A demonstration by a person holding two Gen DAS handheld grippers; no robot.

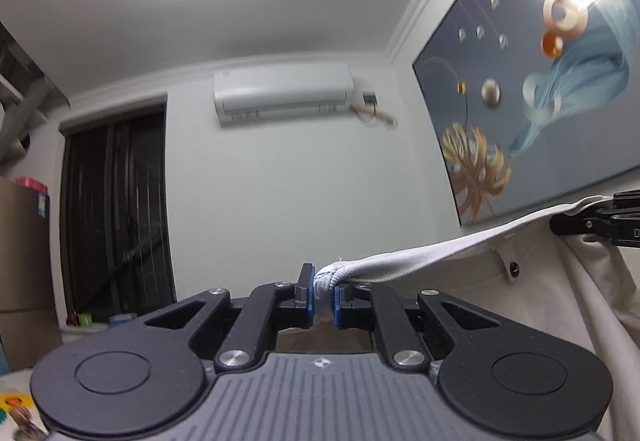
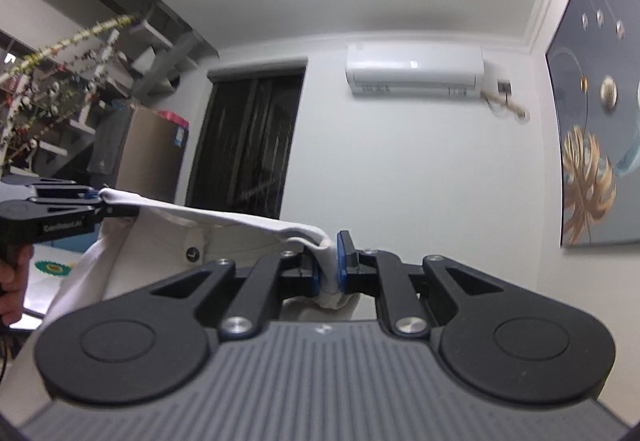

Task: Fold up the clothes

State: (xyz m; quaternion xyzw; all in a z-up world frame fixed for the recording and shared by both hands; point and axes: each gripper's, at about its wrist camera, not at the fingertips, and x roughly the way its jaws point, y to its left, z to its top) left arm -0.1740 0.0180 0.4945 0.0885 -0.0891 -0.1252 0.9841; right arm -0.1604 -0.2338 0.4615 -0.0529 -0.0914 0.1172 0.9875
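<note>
A white garment (image 1: 520, 281) with a ribbed collar and a dark button hangs stretched between my two grippers, held up in the air. My left gripper (image 1: 323, 291) is shut on one end of the collar edge. My right gripper (image 2: 328, 265) is shut on the other end of the garment (image 2: 168, 241). In the left wrist view the right gripper (image 1: 600, 221) shows at the right edge. In the right wrist view the left gripper (image 2: 92, 201) shows at the left edge, with a hand on its handle. The garment's lower part is hidden below both views.
Both cameras point up at a pale wall with an air conditioner (image 1: 282, 93), a dark window (image 1: 116, 213) and a large painting (image 1: 540, 89). A cardboard box (image 2: 154, 153) and shelves (image 2: 60, 93) stand at the left. A surface with coloured prints (image 2: 52, 269) lies below.
</note>
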